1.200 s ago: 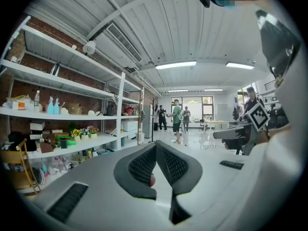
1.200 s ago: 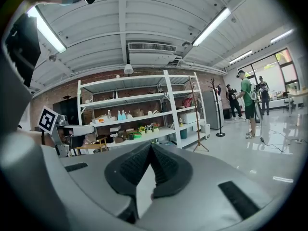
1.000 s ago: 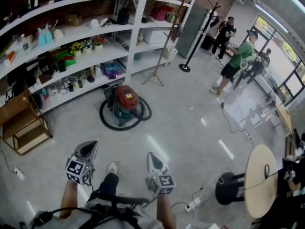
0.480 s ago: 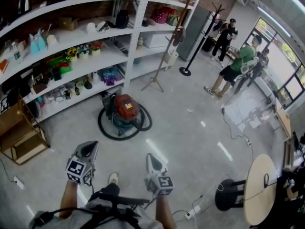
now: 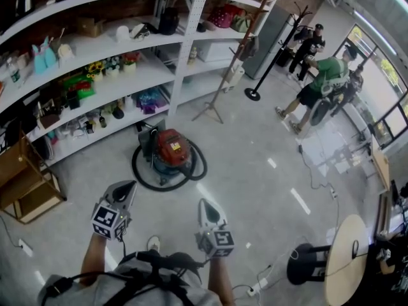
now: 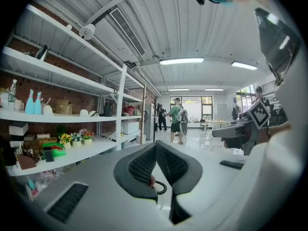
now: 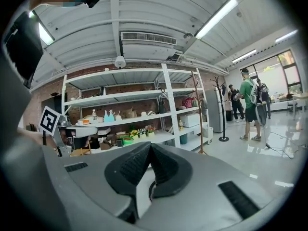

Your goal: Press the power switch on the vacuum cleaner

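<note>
**Approach: vacuum ahead of both claws, out of reach**

The left claw (image 5: 129, 186) and right claw (image 5: 204, 203) are held low in front of the person, side by side and pointing forward. Each one's own view shows its jaws pressed together at the tips with nothing between them, so both are closed and empty.

The vacuum (image 5: 169, 144), a red-topped canister, stands on the floor (image 5: 255, 190) well ahead of both claws, a little nearer the left claw's line than the right's. Its black hose (image 5: 141, 169) lies in a loop round it. Beyond it are the white shelves (image 5: 127, 75). From here the power switch is too small to pick out.

The step in hand looks like the approach: neither claw is near the canister, and nothing has been touched. Next, the person needs to close the gap, find the switch on the canister and bring one closed claw tip down onto it. A shut claw suits a press, so the jaws need not open. The hose loop lies across the path and could catch a foot.
</note>
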A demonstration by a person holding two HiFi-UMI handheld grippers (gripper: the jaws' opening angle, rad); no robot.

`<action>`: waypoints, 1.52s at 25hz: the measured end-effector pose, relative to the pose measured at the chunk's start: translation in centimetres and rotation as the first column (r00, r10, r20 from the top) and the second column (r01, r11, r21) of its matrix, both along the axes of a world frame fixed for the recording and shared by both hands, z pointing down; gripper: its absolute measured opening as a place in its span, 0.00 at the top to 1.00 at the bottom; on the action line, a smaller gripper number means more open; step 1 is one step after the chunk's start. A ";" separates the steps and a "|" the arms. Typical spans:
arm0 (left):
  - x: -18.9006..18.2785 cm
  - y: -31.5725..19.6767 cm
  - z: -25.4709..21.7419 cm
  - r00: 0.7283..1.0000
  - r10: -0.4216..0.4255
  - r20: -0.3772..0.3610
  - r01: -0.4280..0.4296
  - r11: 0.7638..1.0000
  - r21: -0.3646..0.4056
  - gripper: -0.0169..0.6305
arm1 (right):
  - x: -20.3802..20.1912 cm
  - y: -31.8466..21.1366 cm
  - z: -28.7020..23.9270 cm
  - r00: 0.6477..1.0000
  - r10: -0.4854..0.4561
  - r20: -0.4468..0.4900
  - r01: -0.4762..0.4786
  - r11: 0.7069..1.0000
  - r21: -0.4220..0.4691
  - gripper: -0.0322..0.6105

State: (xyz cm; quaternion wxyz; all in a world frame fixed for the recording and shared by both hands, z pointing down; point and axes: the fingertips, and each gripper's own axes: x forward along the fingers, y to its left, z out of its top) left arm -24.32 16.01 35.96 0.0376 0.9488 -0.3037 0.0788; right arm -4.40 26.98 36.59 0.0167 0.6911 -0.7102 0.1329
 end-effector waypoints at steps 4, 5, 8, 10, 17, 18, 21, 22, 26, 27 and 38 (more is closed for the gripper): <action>1.2 -2.1 0.2 1.000 0.007 -0.005 -0.007 1.000 -0.004 0.97 | 0.6 -2.0 0.5 1.000 -0.003 0.000 0.003 1.000 -0.022 0.93; 1.4 -2.6 0.2 1.000 0.008 -0.006 -0.008 1.000 -0.005 0.97 | 0.8 -2.5 0.4 1.000 -0.006 -0.004 0.006 1.000 -0.022 0.93; 2.0 -4.1 0.6 1.000 0.000 0.003 0.000 1.000 -0.012 0.97 | 2.1 -3.9 0.7 1.000 -0.001 -0.005 0.000 1.000 -0.016 0.93; 2.7 -5.1 0.7 1.000 -0.008 0.003 0.008 1.000 -0.014 0.97 | 3.0 -4.8 0.8 1.000 0.003 -0.003 -0.003 0.999 -0.031 0.93; 6.1 -9.2 1.2 0.999 -0.030 0.029 0.030 1.000 -0.007 0.97 | 6.7 -10.1 2.1 1.000 -0.028 0.006 0.028 0.999 -0.023 0.93; 6.7 -9.9 1.2 0.999 -0.036 0.026 0.036 0.999 -0.008 0.97 | 7.3 -11.1 2.2 0.999 -0.037 0.004 0.037 0.999 -0.023 0.93; 8.5 -12.3 1.3 0.997 -0.068 0.022 0.068 0.998 -0.014 0.97 | 8.8 -14.2 2.2 0.997 -0.074 0.017 0.075 0.997 -0.032 0.93; 9.1 -13.1 1.3 0.996 -0.080 0.026 0.081 0.997 -0.016 0.97 | 9.4 -15.2 2.3 0.996 -0.085 0.024 0.085 0.996 -0.038 0.93; 11.7 -16.2 1.5 0.993 -0.114 0.031 0.115 0.993 -0.028 0.97 | 12.0 -19.0 2.9 0.992 -0.122 0.044 0.124 0.990 -0.059 0.93; 12.3 -16.9 1.5 0.992 -0.125 0.030 0.126 0.991 -0.034 0.97 | 12.7 -19.9 3.2 0.990 -0.133 0.048 0.135 0.989 -0.061 0.93; 16.5 -23.4 2.7 0.972 -0.229 0.060 0.231 0.972 -0.040 0.97 | 18.1 -28.1 4.0 0.967 -0.252 0.043 0.255 0.964 -0.077 0.93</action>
